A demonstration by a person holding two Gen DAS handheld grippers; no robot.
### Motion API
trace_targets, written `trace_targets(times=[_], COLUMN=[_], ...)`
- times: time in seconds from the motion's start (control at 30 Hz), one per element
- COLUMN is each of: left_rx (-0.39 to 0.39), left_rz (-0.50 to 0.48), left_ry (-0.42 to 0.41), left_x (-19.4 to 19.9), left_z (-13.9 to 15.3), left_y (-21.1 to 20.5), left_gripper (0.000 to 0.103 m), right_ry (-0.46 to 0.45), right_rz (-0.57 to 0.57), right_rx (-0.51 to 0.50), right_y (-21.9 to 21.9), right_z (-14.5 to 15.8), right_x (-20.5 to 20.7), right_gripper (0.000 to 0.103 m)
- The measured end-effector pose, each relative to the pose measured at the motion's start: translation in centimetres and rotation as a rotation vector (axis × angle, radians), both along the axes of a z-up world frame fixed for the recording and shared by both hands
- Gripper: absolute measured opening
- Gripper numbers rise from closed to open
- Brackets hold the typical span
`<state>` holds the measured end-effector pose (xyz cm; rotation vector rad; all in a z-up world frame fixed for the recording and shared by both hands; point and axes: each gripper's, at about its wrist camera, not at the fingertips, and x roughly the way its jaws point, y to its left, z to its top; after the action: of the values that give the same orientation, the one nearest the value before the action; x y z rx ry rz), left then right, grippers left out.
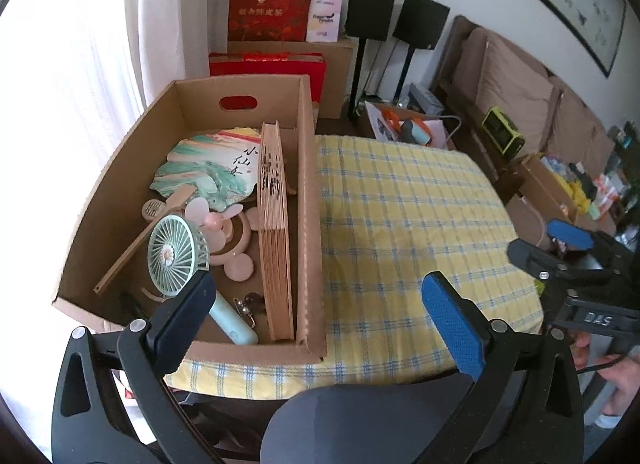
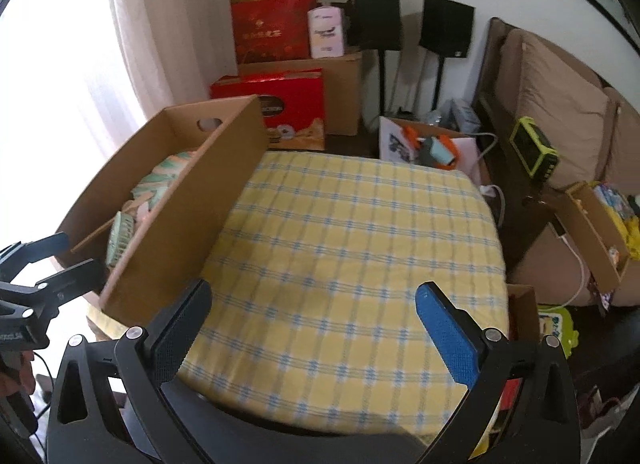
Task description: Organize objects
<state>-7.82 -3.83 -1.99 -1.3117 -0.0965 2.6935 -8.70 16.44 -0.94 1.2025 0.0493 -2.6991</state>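
The left gripper (image 1: 320,300) has its jaws spread wide with nothing between them, hovering over the near edge of the box (image 1: 310,200) and the yellow check cloth (image 1: 400,224). Its left finger (image 1: 180,320) overlaps the handle of the green fan (image 1: 178,254) in view; contact cannot be told. At 3 o'clock in the left view the right gripper (image 1: 560,244) shows, "DAS" printed on its body, a hand (image 1: 620,380) below it.

The right gripper (image 2: 314,300) is likewise spread and empty, above the bare cloth (image 2: 352,244). The left gripper (image 2: 60,260) sits at 9 o'clock there.

Inside the box, at 10 to 11 o'clock from the left jaws: the green fan, a pink fan (image 1: 218,230), a folded wooden fan (image 1: 274,232) on edge against the right wall, and a painted paddle fan (image 1: 208,170) with brushed Chinese characters. At 12 o'clock, a red bag (image 1: 268,8) bears gold Chinese lettering.
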Motion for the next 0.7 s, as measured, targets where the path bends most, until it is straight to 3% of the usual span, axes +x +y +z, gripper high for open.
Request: trace_targets(times=[0.2, 0.33, 0.43, 0.7], left_rx=[-0.01, -0.075, -0.022, -0.012], left_rz=[-0.002, 0.005, 0.014, 0.031], left_ry=[0.02, 0.066, 0.043, 0.048], left_x=[1.4, 2.6, 3.1, 4.2], left_z=[-0.6, -0.5, -0.7, -0.9], left_y=[1.2, 2.4, 2.3, 1.9], left_gripper=[0.103, 0.103, 0.103, 0.103], right_ry=[0.035, 0.074, 0.097, 0.119], right_rz=[-0.035, -0.052, -0.058, -0.061], right_rx=[-0.009, 0.011, 0.026, 0.039], right_y=[1.2, 1.4, 1.4, 1.0], right_z=[0.1, 0.4, 0.5, 0.0], right_x=[2.3, 3.8, 4.6, 5.8], right_gripper=[0.103, 0.103, 0.103, 0.103])
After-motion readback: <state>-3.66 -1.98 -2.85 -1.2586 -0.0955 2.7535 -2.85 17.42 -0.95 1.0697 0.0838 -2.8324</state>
